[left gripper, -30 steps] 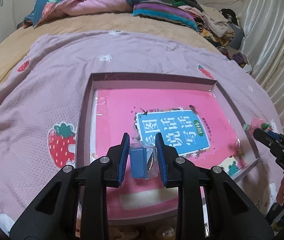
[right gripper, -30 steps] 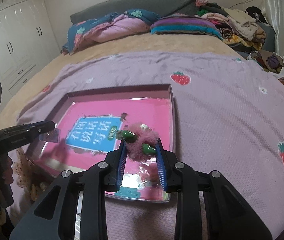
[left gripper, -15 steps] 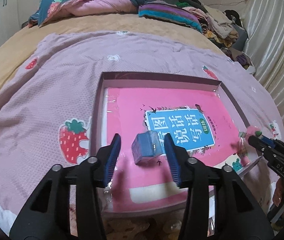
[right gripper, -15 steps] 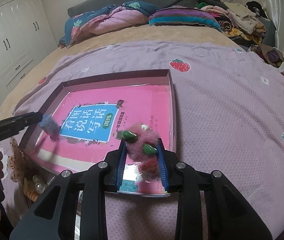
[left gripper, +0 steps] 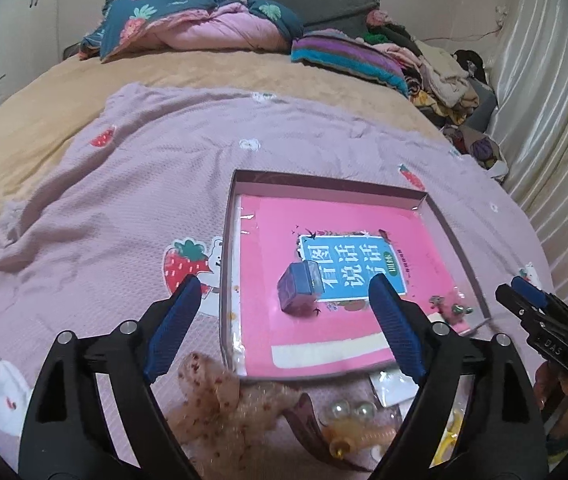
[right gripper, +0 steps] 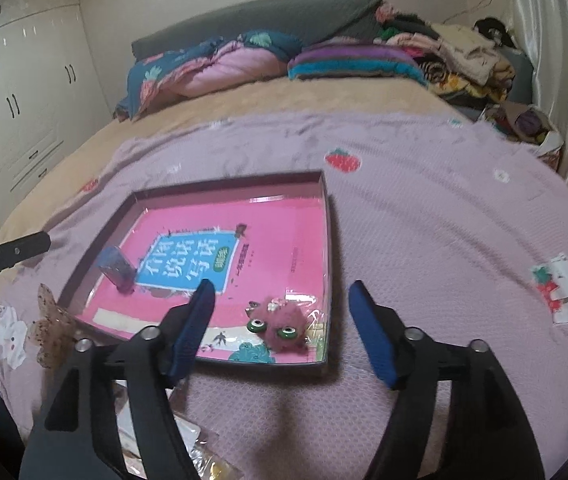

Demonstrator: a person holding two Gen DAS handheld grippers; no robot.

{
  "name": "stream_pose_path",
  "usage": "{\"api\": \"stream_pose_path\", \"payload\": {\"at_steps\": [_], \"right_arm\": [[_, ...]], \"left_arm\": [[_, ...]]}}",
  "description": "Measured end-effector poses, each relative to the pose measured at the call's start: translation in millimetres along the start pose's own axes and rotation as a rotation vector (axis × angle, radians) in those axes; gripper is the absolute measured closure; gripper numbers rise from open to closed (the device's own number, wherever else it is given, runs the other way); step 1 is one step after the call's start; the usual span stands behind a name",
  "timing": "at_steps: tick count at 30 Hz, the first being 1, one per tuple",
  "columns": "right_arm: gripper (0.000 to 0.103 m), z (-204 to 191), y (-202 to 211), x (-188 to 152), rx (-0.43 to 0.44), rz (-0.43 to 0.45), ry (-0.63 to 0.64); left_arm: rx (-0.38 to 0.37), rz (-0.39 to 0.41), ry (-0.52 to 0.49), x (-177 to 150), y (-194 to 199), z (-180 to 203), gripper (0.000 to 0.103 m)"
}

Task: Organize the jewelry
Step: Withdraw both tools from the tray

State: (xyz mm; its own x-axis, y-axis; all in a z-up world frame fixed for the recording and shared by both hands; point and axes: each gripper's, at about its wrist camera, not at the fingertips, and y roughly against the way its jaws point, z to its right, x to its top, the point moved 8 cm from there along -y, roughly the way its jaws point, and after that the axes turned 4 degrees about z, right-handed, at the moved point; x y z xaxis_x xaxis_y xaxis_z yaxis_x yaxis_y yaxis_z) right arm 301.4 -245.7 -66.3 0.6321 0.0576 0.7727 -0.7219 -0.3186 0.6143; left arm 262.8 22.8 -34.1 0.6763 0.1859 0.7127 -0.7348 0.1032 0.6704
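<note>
A shallow dark-rimmed tray (left gripper: 227,216) (right gripper: 324,184) with a pink book cover as its floor lies on the lilac bedspread. A small blue jewelry box (left gripper: 299,287) (right gripper: 117,270) rests inside it, free of my left gripper (left gripper: 279,312), whose jaws are opening and stand wide above it. A fuzzy pink hair clip with green beads (right gripper: 284,326) (left gripper: 450,308) lies in the tray's near right corner. My right gripper (right gripper: 281,324) hovers over it, its jaws opening, and its pads do not touch the clip.
Loose accessories lie on the bedspread in front of the tray: a speckled bow (left gripper: 219,392) (right gripper: 49,322), pearl hair pieces (left gripper: 350,412) and small packets (left gripper: 394,388). Pillows and piled clothes (left gripper: 436,64) fill the far side of the bed. A wardrobe (right gripper: 23,92) stands on the left.
Both grippers let go: the left one released the blue box and pulled up and back, the right one released the fuzzy clip, which now lies in the tray.
</note>
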Motion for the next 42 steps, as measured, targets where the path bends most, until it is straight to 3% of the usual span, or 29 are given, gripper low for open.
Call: {"api": "stream_pose_path", "payload": {"at_steps": [3, 5, 11, 24, 42], "right_arm": [[0.025, -5, 17, 6, -0.002, 0.036, 0.012], [0.018, -9, 31, 11, -0.006, 0.074, 0.021], [0.012, -20, 66, 16, 0.005, 0.133, 0.033], [0.011, -35, 116, 7, 0.021, 0.172, 0.051], [0.011, -61, 132, -29, 0.041, 0.117, 0.118]], "left_arm": [[-0.004, 0.022, 0.001, 3, 14, 1, 0.015], [-0.008, 0.04, -0.001, 5, 24, 3, 0.014], [-0.021, 0.077, -0.013, 5, 49, 9, 0.01], [-0.038, 0.118, -0.034, -12, 86, 16, 0.01], [0.0, 0.075, -0.027, -61, 101, -11, 0.01]]}}
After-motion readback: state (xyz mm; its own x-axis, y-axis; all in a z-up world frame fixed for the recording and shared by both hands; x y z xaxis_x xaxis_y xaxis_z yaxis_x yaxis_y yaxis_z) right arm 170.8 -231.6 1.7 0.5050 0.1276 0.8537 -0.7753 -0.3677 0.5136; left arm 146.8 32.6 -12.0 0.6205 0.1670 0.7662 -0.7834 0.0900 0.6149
